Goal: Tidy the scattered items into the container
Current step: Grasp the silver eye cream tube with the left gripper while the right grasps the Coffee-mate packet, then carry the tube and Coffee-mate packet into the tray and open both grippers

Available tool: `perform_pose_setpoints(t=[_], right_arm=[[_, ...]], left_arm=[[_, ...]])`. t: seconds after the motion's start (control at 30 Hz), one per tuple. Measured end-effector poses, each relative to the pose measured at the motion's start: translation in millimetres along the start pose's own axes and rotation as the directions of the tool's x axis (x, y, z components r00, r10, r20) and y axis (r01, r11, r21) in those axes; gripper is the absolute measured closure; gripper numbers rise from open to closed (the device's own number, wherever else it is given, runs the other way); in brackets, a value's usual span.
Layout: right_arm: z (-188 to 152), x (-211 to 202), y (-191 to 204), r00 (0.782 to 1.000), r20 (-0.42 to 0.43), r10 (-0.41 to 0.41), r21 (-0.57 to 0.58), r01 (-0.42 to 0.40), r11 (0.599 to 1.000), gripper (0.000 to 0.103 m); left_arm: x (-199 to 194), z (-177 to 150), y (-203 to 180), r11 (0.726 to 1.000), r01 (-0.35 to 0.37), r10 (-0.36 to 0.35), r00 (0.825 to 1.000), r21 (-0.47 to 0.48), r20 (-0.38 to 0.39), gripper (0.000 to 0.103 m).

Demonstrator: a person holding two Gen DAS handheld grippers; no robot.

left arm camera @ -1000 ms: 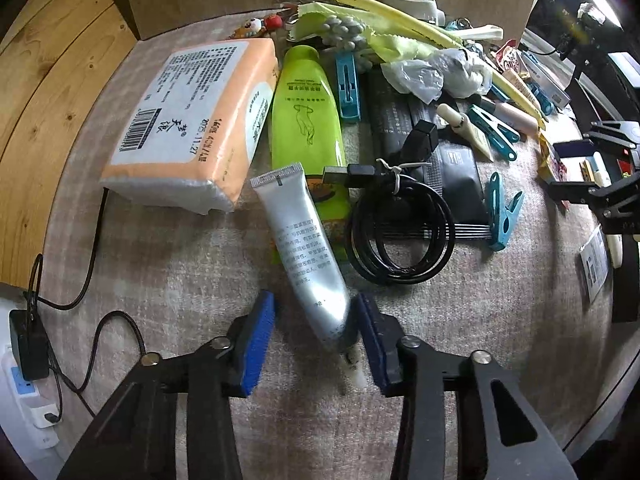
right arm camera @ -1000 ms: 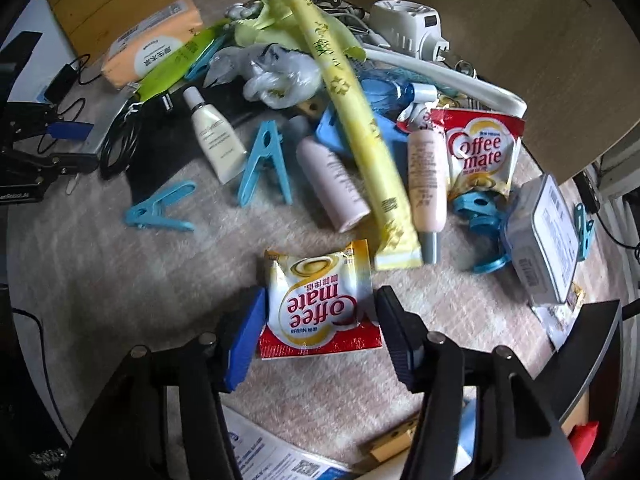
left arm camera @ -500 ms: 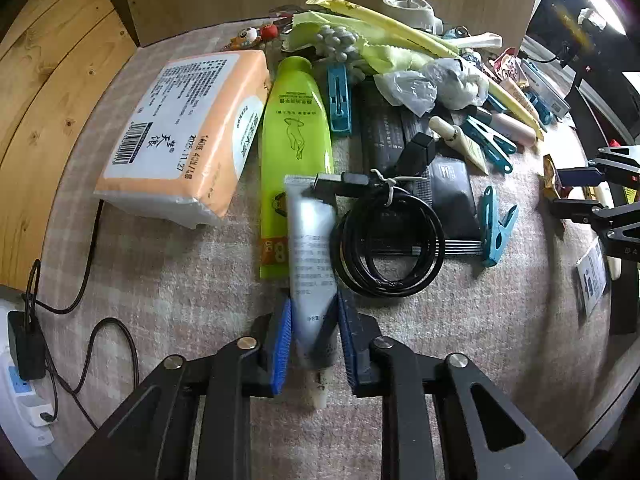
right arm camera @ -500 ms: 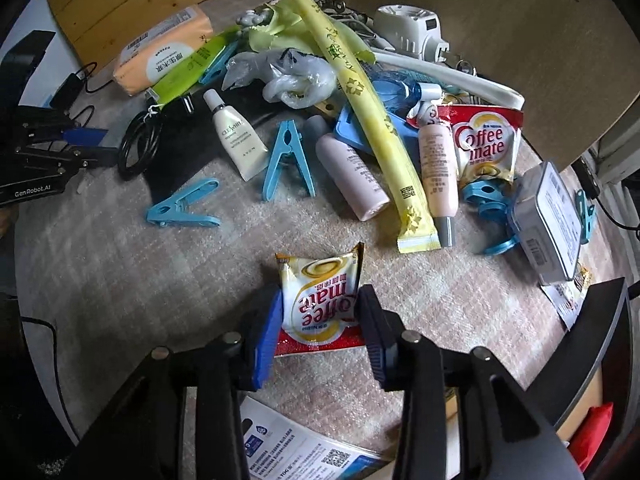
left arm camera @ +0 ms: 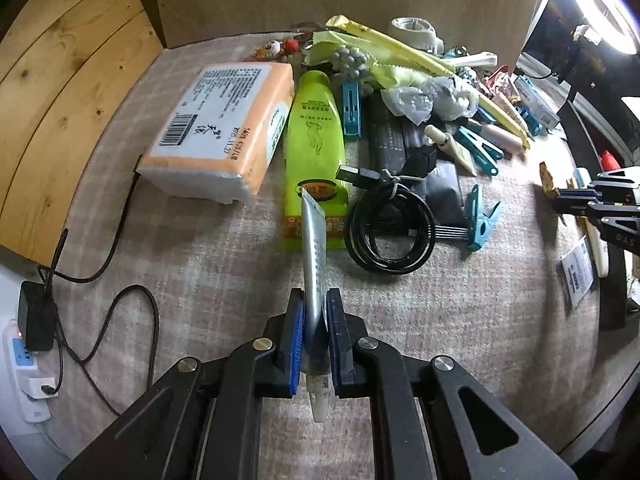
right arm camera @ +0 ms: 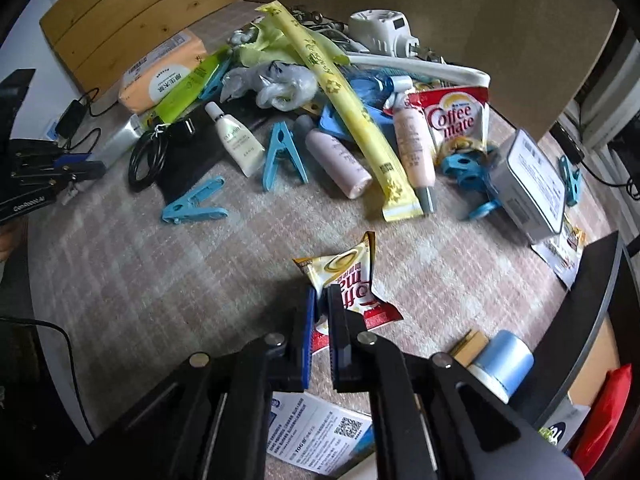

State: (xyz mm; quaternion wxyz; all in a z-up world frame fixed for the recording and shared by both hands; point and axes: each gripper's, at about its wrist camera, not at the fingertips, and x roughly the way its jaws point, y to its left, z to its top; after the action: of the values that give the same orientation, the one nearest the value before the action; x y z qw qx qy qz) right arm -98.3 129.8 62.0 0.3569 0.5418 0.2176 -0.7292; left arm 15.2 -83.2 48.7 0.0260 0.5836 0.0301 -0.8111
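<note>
Both grippers were standing wide a second ago with their things lying flat on the mat; now each one is squeezing its thing and lifting it. The left gripper (left arm camera: pixel 313 334) is pinching the silver tube (left arm camera: pixel 314 256), which is tipping up on its edge just in front of the green bottle (left arm camera: pixel 316 152). The right gripper (right arm camera: pixel 319 336) is clamping the small Coffee mate packet (right arm camera: pixel 346 276), and the packet is crumpling and rising off the mat (right arm camera: pixel 160 280).

The job is only beginning, I think. No container is showing clearly in either view, so nothing seems put away yet.

Lots is waiting. The tissue pack (left arm camera: pixel 224 120) is lying left of the green bottle. The black cable coil (left arm camera: pixel 390 228) is touching the bottle's right side. The blue clothes peg (left arm camera: pixel 480 220) is sitting further right.
</note>
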Motion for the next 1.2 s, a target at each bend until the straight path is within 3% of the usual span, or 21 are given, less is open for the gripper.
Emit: perform_pose_setpoints(t=[0.2, 0.4, 0.53, 0.67, 0.77, 0.83, 0.87, 0.93, 0.97, 1.07, 1.2], right_arm=[[-14.0, -17.1, -7.5, 0.999, 0.037, 0.006, 0.017, -0.007, 1.000, 0.098], [6.1, -34.3, -33.9, 0.995, 0.097, 0.009, 0.050, -0.014, 0.999, 0.098], [-0.8, -61.2, -50.6, 0.990, 0.139, -0.004, 0.077, -0.006, 0.997, 0.098], [5.6, -70.6, -60.7, 0.986, 0.165, -0.031, 0.097, 0.015, 0.995, 0.098], [-7.5, -85.2, -72.8, 0.985, 0.165, -0.042, 0.128, 0.021, 0.992, 0.098], [-13.5, -88.6, -77.0, 0.986, 0.161, -0.054, 0.140, 0.031, 0.990, 0.098], [-15.8, -88.9, -78.3, 0.986, 0.157, -0.057, 0.143, 0.035, 0.989, 0.098], [-19.0, -88.0, -80.1, 0.987, 0.149, -0.059, 0.153, 0.036, 0.988, 0.098], [-19.6, -87.1, -80.8, 0.988, 0.147, -0.057, 0.158, 0.034, 0.987, 0.098], [-22.7, -84.3, -80.5, 0.989, 0.138, -0.053, 0.156, 0.031, 0.987, 0.098], [-22.8, -78.9, -78.9, 0.991, 0.124, -0.045, 0.154, 0.026, 0.988, 0.098]], left_arm=[[-26.3, -7.7, -15.2, 1.000, 0.009, -0.010, 0.999, 0.010, 0.043, 0.093], [-46.5, 28.3, -16.1, 0.997, 0.056, -0.061, 0.994, 0.059, 0.089, 0.103], [-38.6, 46.0, -48.4, 0.992, 0.063, -0.075, 0.991, 0.107, 0.115, 0.103], [-47.9, 49.1, -44.2, 0.993, 0.068, -0.079, 0.991, 0.098, 0.112, 0.103], [-39.5, 49.7, -34.4, 0.996, 0.068, -0.072, 0.995, 0.056, 0.073, 0.103], [-31.2, 44.1, -25.6, 0.998, 0.053, -0.054, 0.998, 0.025, 0.032, 0.097], [-25.8, 40.4, -24.0, 0.998, 0.051, -0.051, 0.999, 0.022, 0.010, 0.092], [-15.0, 25.0, -22.3, 0.999, 0.047, -0.046, 0.998, 0.022, -0.045, 0.066], [-10.5, 18.4, -22.7, 0.999, 0.039, -0.038, 0.997, 0.023, -0.066, 0.063], [7.1, -4.2, -26.3, 0.999, 0.027, -0.023, 0.989, 0.026, -0.144, 0.063], [25.4, -20.3, -26.3, 1.000, -0.004, 0.006, 0.986, 0.016, -0.169, 0.066]])
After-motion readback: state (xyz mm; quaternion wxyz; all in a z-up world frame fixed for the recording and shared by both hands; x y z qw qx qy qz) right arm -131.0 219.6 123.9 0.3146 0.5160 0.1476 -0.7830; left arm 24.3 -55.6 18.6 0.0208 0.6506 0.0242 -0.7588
